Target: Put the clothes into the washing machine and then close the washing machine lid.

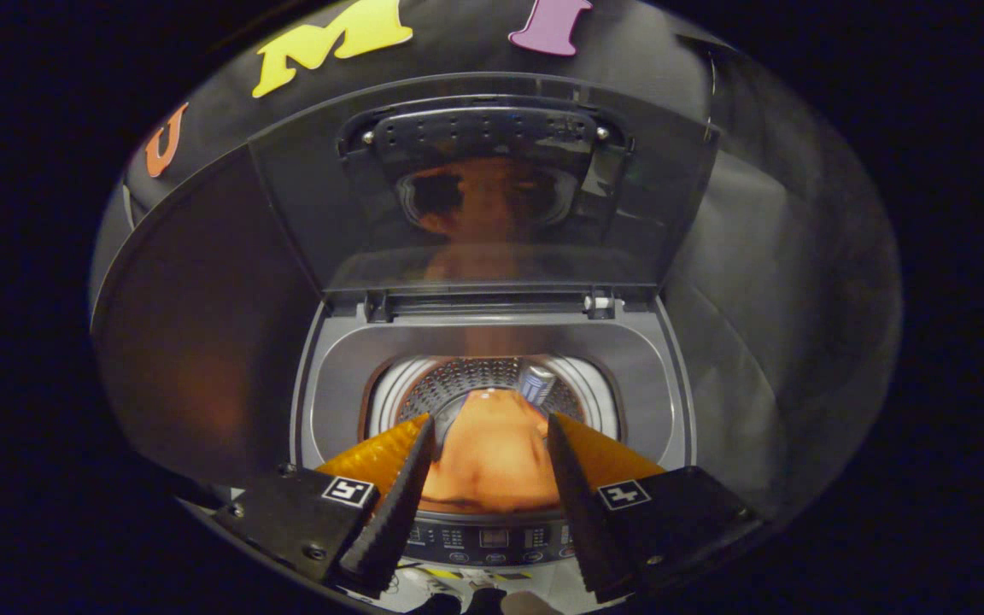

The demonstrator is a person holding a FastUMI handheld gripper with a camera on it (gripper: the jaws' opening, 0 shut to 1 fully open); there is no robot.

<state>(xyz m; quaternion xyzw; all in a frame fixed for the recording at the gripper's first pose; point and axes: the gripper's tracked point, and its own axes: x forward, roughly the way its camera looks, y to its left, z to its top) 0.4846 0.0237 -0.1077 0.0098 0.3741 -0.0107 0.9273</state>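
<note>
Holding an orange garment (pixel 492 457) clamped between its fingers, the gripper (pixel 492 431) hangs over the washing machine's drum (pixel 479 376), lid (pixel 483 184) raised. Best to lower it well inside before releasing, so nothing drapes over the rim.

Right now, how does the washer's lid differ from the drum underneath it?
The lid is a smooth, dark, see-through pane standing upright; the drum is shiny perforated metal, sunk in the machine and open upward. The lid only reflects the orange garment; the drum lies just beyond it, with the gripper's jaws clamping it. Both belong to one washer.
</note>
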